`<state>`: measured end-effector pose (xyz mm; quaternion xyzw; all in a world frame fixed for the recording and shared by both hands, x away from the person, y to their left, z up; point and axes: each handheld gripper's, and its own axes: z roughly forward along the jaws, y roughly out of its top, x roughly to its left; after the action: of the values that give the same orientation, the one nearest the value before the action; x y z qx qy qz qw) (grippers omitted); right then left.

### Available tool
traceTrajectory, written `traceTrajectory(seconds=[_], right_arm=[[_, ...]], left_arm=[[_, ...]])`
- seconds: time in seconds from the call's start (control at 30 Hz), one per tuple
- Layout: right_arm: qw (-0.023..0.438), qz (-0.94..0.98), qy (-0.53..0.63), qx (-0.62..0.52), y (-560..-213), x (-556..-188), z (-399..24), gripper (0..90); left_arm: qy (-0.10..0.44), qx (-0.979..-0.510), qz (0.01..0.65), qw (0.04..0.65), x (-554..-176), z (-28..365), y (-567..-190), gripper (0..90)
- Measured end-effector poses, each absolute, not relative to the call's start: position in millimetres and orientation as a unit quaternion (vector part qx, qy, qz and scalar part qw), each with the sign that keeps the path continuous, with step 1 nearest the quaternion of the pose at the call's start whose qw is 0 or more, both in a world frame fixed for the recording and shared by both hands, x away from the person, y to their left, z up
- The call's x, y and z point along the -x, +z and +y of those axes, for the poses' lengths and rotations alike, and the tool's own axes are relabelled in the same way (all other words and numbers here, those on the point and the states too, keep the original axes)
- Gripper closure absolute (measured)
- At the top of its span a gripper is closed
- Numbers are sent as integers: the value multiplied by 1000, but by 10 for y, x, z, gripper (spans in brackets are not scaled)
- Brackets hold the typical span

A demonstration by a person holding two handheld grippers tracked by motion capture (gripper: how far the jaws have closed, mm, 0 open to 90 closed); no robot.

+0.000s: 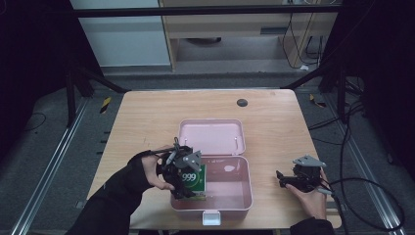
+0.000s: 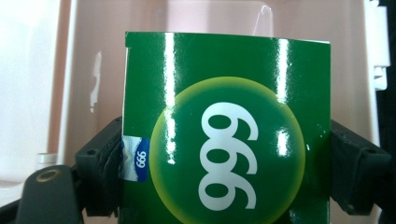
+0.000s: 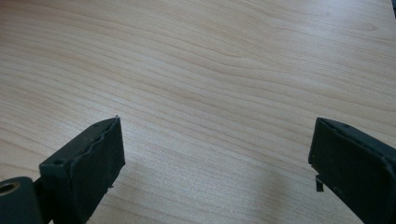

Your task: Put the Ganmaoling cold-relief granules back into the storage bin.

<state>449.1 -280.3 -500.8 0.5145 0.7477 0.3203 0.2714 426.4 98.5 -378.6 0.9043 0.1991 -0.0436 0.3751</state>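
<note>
Green box held over the open pink case, not yet let go.

Nearest, the left gripper [image 1: 188, 174] has its two jaws pressed against the opposite sides of the green box [image 2: 226, 135], a glossy carton marked 999, which stands upright between them. Just beyond and beneath the jaws lies the pink case [image 1: 243, 193], its lid [image 1: 211, 137] thrown back flat on the table [image 1: 142, 117]; the carton sits at the case's left end, inside the rim or just above the floor, I cannot tell which. By my reading the carry is done, and what is left is setting the carton down, releasing it and perhaps closing the lid. Off to the side, the right gripper [image 1: 283, 180] rests on the bare wood, its jaws spread wide with nothing between them, well apart from the case.
</note>
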Motion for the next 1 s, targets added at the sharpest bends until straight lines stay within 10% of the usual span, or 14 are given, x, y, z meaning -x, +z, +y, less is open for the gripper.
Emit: traceTrajectory(seconds=[1.0], right_arm=[[271, 753, 314, -511, -5018, -4497, -2797, 20]], left_arm=[[-51, -870, 245, 425, -4221, 1018, -3951, 111]])
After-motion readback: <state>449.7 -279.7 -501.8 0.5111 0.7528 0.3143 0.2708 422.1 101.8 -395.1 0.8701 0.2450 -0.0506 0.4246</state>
